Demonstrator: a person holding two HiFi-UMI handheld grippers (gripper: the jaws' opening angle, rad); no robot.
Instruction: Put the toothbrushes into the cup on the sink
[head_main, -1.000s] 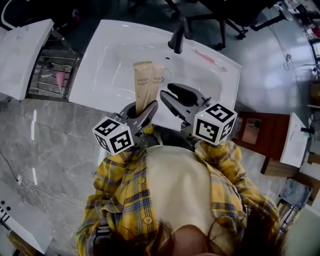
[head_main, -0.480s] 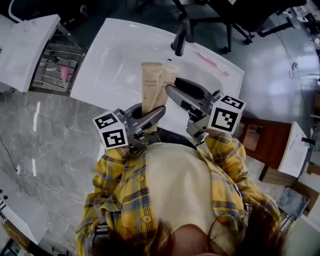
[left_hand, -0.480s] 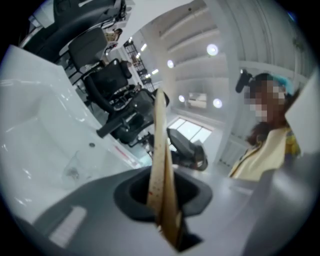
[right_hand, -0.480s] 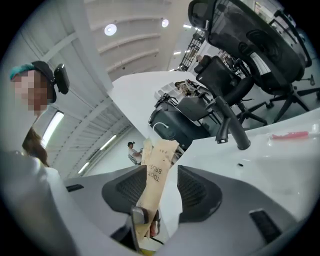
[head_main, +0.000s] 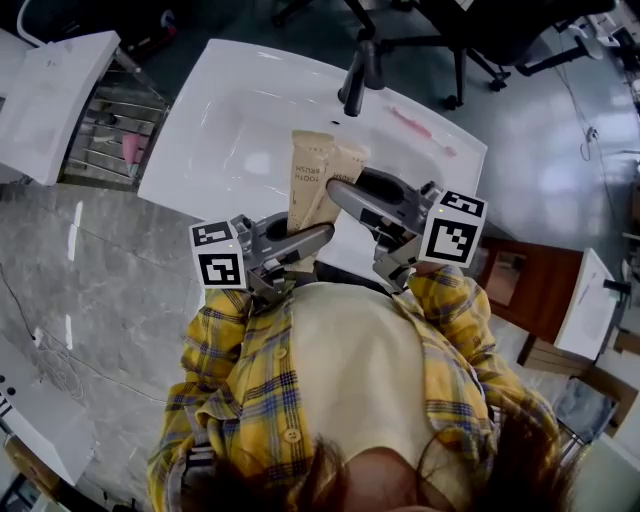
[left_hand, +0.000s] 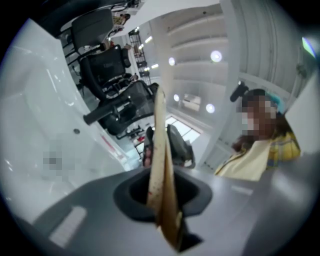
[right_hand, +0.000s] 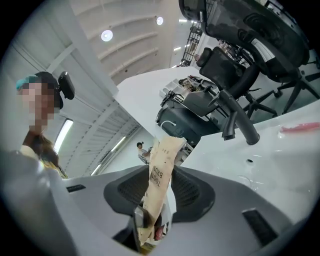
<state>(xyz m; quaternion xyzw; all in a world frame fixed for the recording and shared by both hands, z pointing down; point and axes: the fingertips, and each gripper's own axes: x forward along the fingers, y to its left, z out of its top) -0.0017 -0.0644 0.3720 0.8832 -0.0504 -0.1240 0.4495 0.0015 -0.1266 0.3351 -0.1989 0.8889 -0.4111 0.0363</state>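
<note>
1 white sink (head_main: 230, 110), 1 black tap (head_main: 358, 80) at its far rim. 2 paper toothbrush packets (head_main: 310, 180), side by side, upright over sink's near edge. 1 pink toothbrush (head_main: 420, 122) lying on rim, R of tap. L claw (head_main: 320, 233) nearly closed, pinching packets' lower ends. R claw (head_main: 350, 185): jaws just been opening, now wide; 1 packet between them, not pressed.

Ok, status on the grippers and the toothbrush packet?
Left gripper shut on toothbrush packet. Right gripper just opened, packet between jaws. Pink toothbrush on sink.
</note>
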